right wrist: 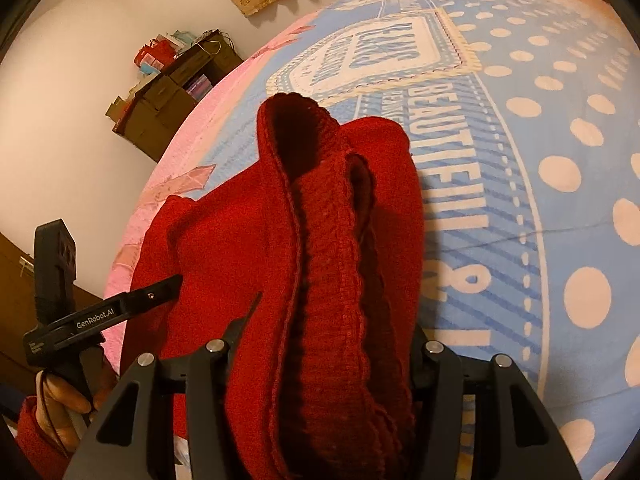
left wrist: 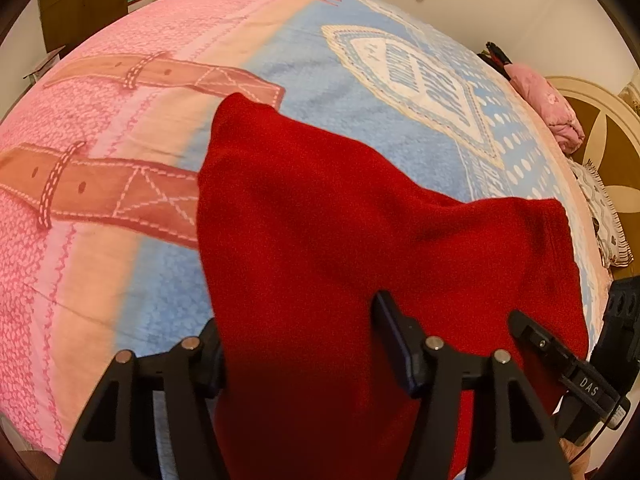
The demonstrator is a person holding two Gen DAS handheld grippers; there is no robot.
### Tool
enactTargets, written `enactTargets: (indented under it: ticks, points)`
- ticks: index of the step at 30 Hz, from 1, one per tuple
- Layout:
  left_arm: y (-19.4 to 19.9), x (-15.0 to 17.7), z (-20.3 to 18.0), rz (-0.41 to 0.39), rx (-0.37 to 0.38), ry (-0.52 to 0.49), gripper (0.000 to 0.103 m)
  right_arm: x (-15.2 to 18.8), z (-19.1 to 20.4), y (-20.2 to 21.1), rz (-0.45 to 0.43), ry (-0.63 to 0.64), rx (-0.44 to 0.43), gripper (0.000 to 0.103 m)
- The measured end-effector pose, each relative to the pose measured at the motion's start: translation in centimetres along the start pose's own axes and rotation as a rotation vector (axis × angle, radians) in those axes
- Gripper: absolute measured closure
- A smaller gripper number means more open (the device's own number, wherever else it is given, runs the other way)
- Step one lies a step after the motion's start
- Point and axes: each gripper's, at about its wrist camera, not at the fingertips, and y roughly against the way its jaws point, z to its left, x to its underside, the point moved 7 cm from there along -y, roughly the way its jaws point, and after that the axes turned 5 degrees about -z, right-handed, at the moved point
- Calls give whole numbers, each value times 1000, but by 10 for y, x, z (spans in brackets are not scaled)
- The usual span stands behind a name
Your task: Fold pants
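1. Left wrist view: we see the red pants (left wrist: 360,240) lying on the bed, over the blue part of a printed bedspread (left wrist: 120,128) whose pink side carries drawn brown belt straps.
2. The left gripper (left wrist: 304,344) points steeply down, with red fabric draped between its two black fingers. The left finger is half hidden by the cloth and the right finger (left wrist: 394,340) rests against it. We cannot tell whether the pads press on the fabric.
3. At the right edge of this view we see part of the right gripper (left wrist: 568,364), its finger lying over the edge of the pants.
4. A pink pillow (left wrist: 556,108) sits at the far right of the bed, by a headboard.
5. Right wrist view: the right gripper (right wrist: 320,360) is clamped on a thick bunch of the pants (right wrist: 320,260), the ribbed waistband running up the middle between its fingers.
6. Here the bedspread (right wrist: 540,140) shows white polka dots and large lettering beside the pants.
7. At the left of this view, a hand (right wrist: 60,396) holds the left gripper (right wrist: 208,292), its fingers over the red fabric near the bed's edge.
8. A brown cabinet (right wrist: 172,96) with clutter on top stands by the far wall.
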Motion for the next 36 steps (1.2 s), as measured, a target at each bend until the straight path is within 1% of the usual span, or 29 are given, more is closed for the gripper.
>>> enactTargets:
  ticks: [2, 4, 6, 7, 8, 9, 11, 13, 15, 16, 17, 18, 19, 20, 21, 23, 26, 28, 30, 33, 36]
  points:
    - [0, 0, 0, -1, 4, 3, 40, 0, 1, 0, -6, 17, 12, 44]
    - [0, 1, 0, -4, 10, 5, 40, 0, 6, -2, -8, 24, 11, 38]
    - [0, 1, 0, -7, 11, 1, 41, -1, 9, -5, -7, -14, -26, 24]
    - [0, 2, 0, -8, 12, 2, 41, -2, 8, -5, -9, -44, -57, 20]
    - [0, 2, 0, -8, 14, 4, 42, -3, 8, -5, -9, -63, -73, 15]
    - [0, 2, 1, -5, 19, 11, 42, -4, 7, -5, -12, -100, -97, 12]
    - [1, 2, 1, -1, 24, 20, 44, -6, 2, -5, -20, -163, -129, 11]
    - [2, 2, 1, 6, 23, 25, 47, -7, 1, -4, -16, -187, -150, 11]
    - [4, 3, 0, 12, 22, 31, 53, -6, 3, -5, -4, -169, -147, 11]
    - [6, 3, 0, 13, 23, 34, 57, -4, 7, -6, 6, -122, -124, 11]
    - [8, 3, 0, 14, 22, 33, 60, -2, 11, -7, 12, -75, -94, 17]
    - [8, 2, -1, 16, 22, 32, 61, 1, 16, -6, 17, 11, -12, 32]
    - [8, 2, 0, 19, 25, 36, 63, 5, 22, -6, 17, 101, 57, 34]
    - [9, 2, 1, 21, 29, 45, 66, 7, 26, -3, 10, 124, 67, 41]
    - [11, 2, 1, 21, 38, 58, 68, 8, 28, 2, 1, 119, 70, 47]
    - [16, 2, 1, 14, 63, 76, 73, 9, 29, 9, -17, 123, 92, 53]
    - [28, 5, -2, -7, 95, 72, 76, 12, 37, 23, -44, 148, 140, 58]
    - [36, 8, -4, -18, 100, 57, 77, 17, 45, 33, -65, 170, 163, 59]
    - [44, 16, -5, -26, 101, 40, 77, 23, 50, 46, -83, 159, 155, 60]
    - [52, 29, -2, -24, 118, 48, 77, 40, 58, 68, -106, 113, 125, 61]
    - [63, 43, -1, -32, 122, 50, 77, 51, 65, 80, -111, 95, 108, 61]
